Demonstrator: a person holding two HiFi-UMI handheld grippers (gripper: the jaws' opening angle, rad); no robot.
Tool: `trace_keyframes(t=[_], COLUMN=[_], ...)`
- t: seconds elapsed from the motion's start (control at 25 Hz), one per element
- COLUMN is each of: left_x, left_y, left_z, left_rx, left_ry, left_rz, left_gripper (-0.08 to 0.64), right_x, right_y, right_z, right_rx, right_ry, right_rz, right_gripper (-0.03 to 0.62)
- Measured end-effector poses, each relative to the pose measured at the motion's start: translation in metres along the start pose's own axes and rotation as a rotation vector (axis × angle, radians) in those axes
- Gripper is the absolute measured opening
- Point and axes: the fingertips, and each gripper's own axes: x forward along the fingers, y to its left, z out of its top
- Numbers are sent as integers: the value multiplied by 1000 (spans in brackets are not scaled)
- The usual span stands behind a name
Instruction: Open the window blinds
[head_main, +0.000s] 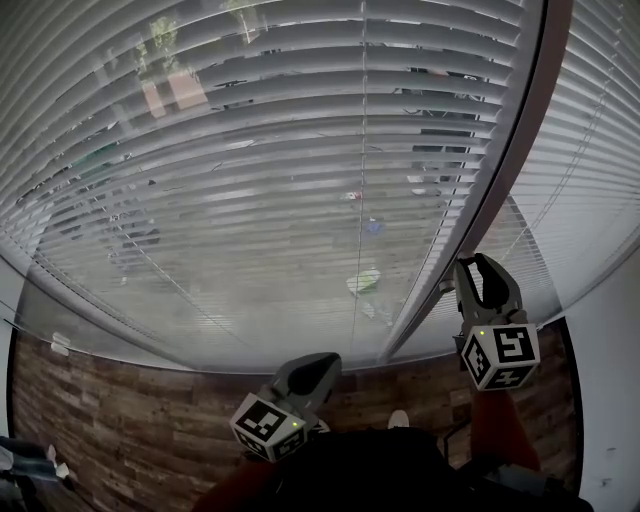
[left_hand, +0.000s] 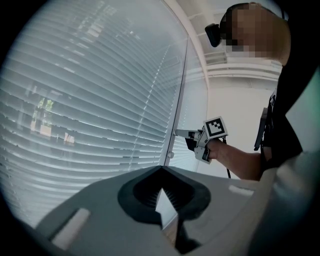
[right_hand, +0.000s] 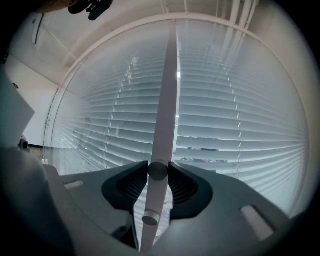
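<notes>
White slatted blinds (head_main: 250, 180) cover the wide window, their slats tilted enough to show the street outside. A second blind (right_hand: 240, 125) hangs to the right of a white upright frame post (head_main: 500, 190). My right gripper (head_main: 472, 263) points level at that post, and its jaws are closed on a small round knob (right_hand: 158, 170) that sticks out from the post. A second round knob (right_hand: 150, 218) sits lower on the same post. My left gripper (head_main: 322, 365) hangs back from the window, lower and to the left, shut with nothing in it.
Dark wood-plank flooring (head_main: 100, 430) runs below the window. A white wall (head_main: 610, 380) closes in on the right. The person's forearm (left_hand: 235, 160) reaches toward the post, and a shoe (head_main: 398, 420) shows near the floor.
</notes>
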Motion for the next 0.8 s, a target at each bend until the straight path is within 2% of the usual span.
trace_keyframes(t=[0.52,0.8], left_x=[4,4], left_y=[2,4], left_z=[1,2], left_rx=[5,5], left_ry=[4,8], left_rz=[-17,-6], left_gripper=[0,0], right_x=[1,3], right_y=[-1,-1], right_z=[2,1], right_rx=[-33,-141], right_ry=[10,35], right_rz=[-19,-25], right_gripper=[149,147])
